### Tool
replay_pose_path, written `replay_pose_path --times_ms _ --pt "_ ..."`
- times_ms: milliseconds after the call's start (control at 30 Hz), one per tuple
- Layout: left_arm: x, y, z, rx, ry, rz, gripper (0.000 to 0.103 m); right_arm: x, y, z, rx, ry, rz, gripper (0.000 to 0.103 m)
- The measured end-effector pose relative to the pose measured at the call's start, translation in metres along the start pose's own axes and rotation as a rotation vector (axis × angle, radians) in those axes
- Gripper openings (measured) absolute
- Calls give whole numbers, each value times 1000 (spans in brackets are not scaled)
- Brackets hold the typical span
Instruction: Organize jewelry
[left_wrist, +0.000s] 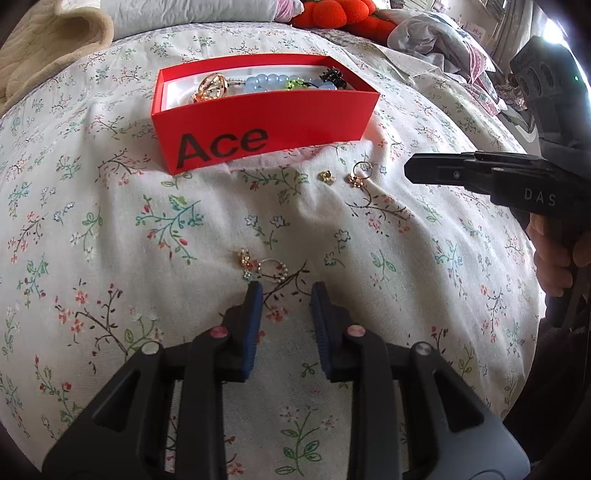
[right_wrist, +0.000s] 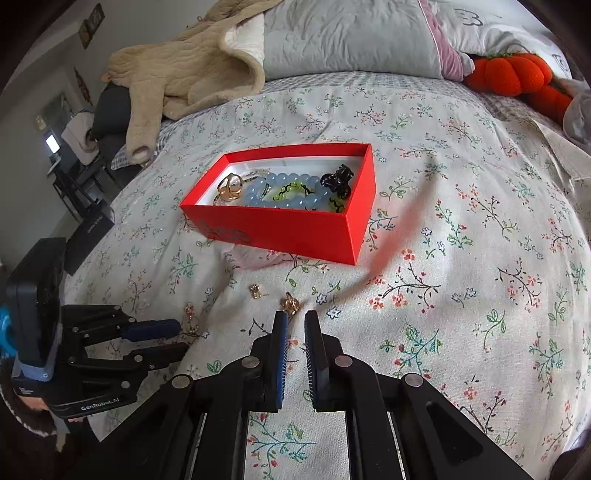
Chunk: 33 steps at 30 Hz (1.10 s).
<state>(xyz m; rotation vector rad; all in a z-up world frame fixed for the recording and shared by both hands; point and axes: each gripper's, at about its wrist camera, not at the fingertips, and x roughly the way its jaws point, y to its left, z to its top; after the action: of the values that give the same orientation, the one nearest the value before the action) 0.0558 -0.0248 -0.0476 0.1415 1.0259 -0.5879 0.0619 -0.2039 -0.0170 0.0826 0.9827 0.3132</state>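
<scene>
Left gripper low in frame, jaws apart, empty, just short of beaded hoop earring on bed. Right gripper jaws narrowly apart beside gold earring. Red box upper centre. Advise: straddle hoop, press lightly into fabric, close slowly.

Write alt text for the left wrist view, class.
An open left tool hovers over small earrings on a floral bedsheet. Beyond sits a red box marked "Ace" holding beads and rings; the right tool enters from the right.
</scene>
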Motion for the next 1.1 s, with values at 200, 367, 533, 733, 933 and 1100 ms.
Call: replay_pose_path --times_ms 200,367,533,733,933,1100 --pt "7 -2 6 10 -10 27 29 13 1 -5 3 48 2 12" --pt "12 -2 8 24 -37 37 28 20 3 -7 -9 51 -1 13" --pt "10 1 5 25 -56 53 17 27 8 -6 -33 59 -10 14" --pt "7 1 4 22 -70 58 15 39 12 1 -37 68 -21 15" --pt "5 4 4 8 -70 48 6 48 13 9 -22 63 -28 16" --pt "3 6 4 -9 -71 42 5 52 14 13 -6 45 -32 16"
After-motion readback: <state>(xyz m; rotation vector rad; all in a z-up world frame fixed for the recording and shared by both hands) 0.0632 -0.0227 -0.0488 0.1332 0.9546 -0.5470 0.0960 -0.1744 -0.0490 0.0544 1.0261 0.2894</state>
